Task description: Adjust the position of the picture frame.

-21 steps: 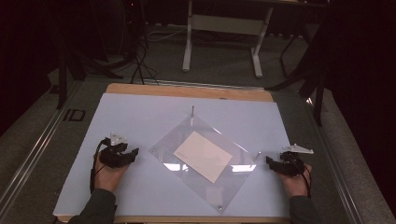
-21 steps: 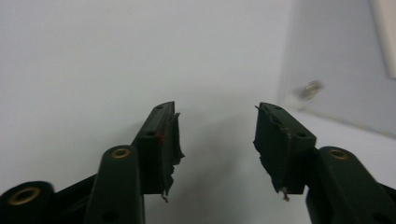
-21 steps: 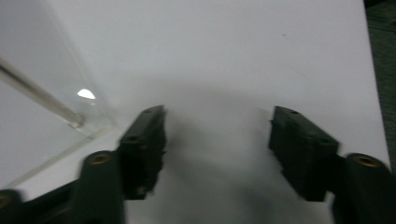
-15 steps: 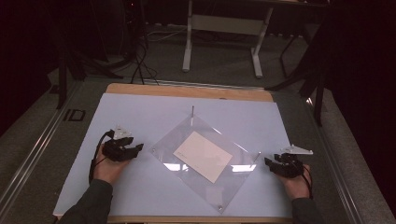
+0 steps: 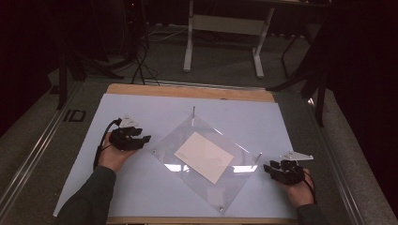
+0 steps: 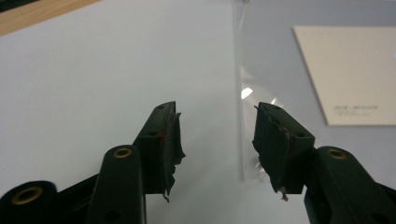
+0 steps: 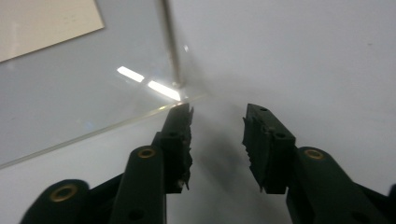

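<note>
Bench (image 5: 141, 105) under a pale sheet carries one clear plate (image 5: 206, 180), a large see-through rectangle turned like a diamond at centre frame in the high view, its long axis running from upper left to lower right. Thin pins stand at its corners, so it seems to sit raised off the sheet rather than flat on it. Under or on its middle lies a cream card (image 5: 204, 157), turned the same way.

Left gripper (image 5: 146, 138) sits at the left of the frame, just beside the plate's left corner, jaws pointing right toward it. In the left gripper view the plate's edge (image 6: 240, 93) runs up the frame just inside the right jaw, so that corner lies almost straight ahead; the jaws stand released, with nothing between them.

Right gripper (image 5: 268, 168) lies at the lower right, just beside the right corner and its pin (image 5: 259, 156). In the right gripper view that pin (image 7: 170, 42) rises ahead of the left jaw, and the edge (image 7: 93, 133) slants off to the lower left; these jaws are apart too, gripping nothing.

Both hands look about equally near, each facing its own corner across the plate's short diagonal. My reading is that a two-handed pick-up comes next, each pair of jaws needing to slide inward over a corner.
</note>
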